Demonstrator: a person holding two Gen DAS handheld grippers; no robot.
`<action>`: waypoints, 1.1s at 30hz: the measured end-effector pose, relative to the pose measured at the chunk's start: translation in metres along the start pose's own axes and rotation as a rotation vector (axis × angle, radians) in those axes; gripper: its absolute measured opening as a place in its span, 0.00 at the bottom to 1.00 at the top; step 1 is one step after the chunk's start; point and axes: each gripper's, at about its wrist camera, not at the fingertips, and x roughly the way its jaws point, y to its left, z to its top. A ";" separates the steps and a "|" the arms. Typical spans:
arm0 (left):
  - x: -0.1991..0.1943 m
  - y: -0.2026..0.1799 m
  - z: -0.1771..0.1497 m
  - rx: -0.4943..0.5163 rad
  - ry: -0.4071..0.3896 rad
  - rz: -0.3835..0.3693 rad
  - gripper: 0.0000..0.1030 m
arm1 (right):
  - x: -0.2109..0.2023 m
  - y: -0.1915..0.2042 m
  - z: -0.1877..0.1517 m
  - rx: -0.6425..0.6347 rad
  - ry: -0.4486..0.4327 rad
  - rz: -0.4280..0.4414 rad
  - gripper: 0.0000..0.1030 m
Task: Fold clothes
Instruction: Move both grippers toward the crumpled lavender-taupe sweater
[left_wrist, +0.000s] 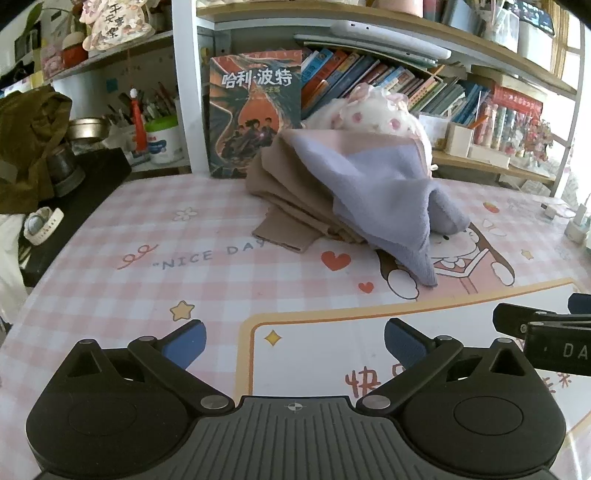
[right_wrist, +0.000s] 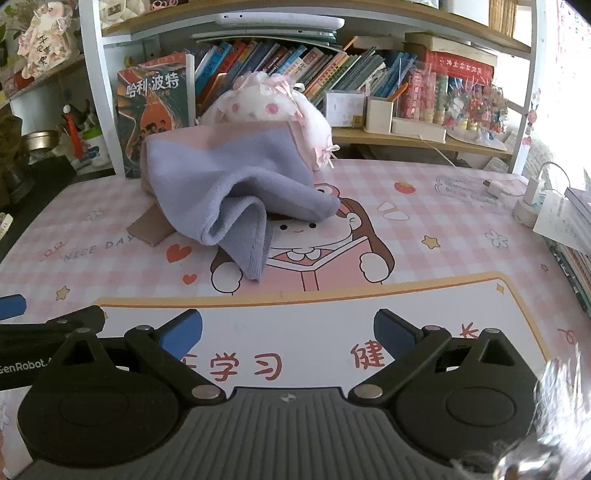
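Two garments lie heaped on the checked pink desk mat: one lavender cloth draped over one tan cloth, both at the back of the desk, against one white plush toy and in front of one upright book. The tan cloth is mostly covered; only its edge peeks out in the right view. Both tongs, left gripper and right gripper, hang above the mat with jaws wide apart, empty, near the front edge, well apart from the clothes.

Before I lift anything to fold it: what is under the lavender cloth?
A tan garment lies under the lavender cloth, its end poking out left. How much stays covered cannot be seen.
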 end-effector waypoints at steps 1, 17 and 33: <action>0.000 0.000 0.000 0.000 -0.001 -0.001 1.00 | 0.000 -0.001 -0.001 0.001 0.000 0.001 0.97; 0.004 0.000 0.002 -0.004 0.001 -0.008 1.00 | 0.000 0.001 0.000 -0.008 0.002 -0.005 0.97; 0.007 0.000 0.004 -0.011 0.023 0.005 1.00 | 0.004 -0.001 0.002 -0.004 0.005 -0.006 0.97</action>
